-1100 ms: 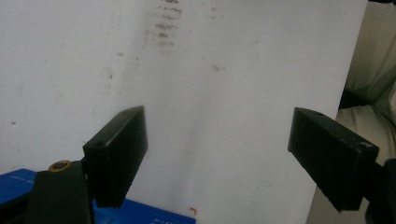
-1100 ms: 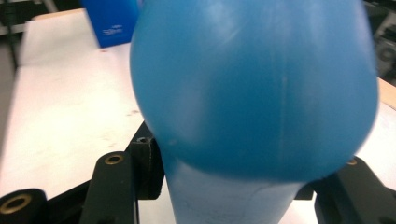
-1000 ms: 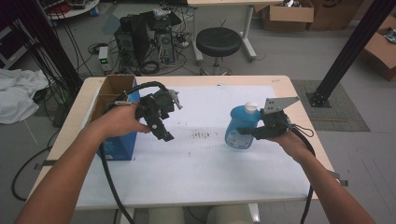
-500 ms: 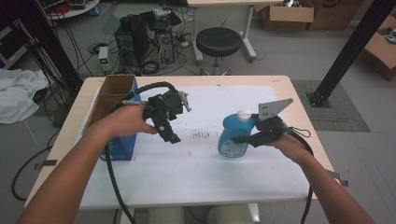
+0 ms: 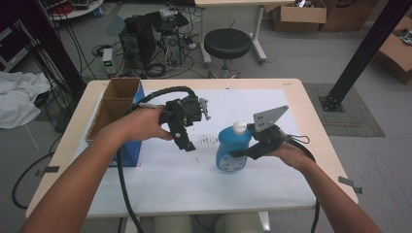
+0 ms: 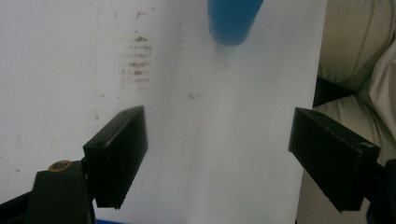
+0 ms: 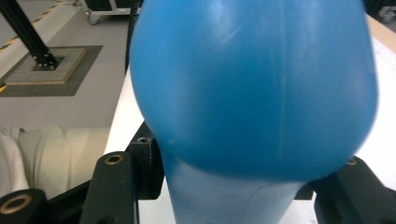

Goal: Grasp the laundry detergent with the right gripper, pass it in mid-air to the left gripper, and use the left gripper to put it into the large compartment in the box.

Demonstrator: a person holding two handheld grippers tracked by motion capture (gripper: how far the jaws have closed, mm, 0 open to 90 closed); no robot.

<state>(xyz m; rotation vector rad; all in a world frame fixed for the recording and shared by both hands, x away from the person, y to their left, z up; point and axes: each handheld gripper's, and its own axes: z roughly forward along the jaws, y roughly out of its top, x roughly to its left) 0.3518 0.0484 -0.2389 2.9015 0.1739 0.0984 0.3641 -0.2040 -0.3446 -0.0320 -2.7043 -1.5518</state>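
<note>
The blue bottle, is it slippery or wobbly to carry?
Probably slippery: the blue bottle looks smooth, glossy and rounded. The right gripper pinches its narrower part, so it might swing. It looks like stiff plastic, unlikely to flop.

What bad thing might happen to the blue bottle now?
The right gripper pinches the blue bottle on its smooth, rounded body, so it might slip out or tip. The left gripper hangs open close beside it and could bump it. If the white cap is loose, a tip might spill onto the white sheet.
</note>
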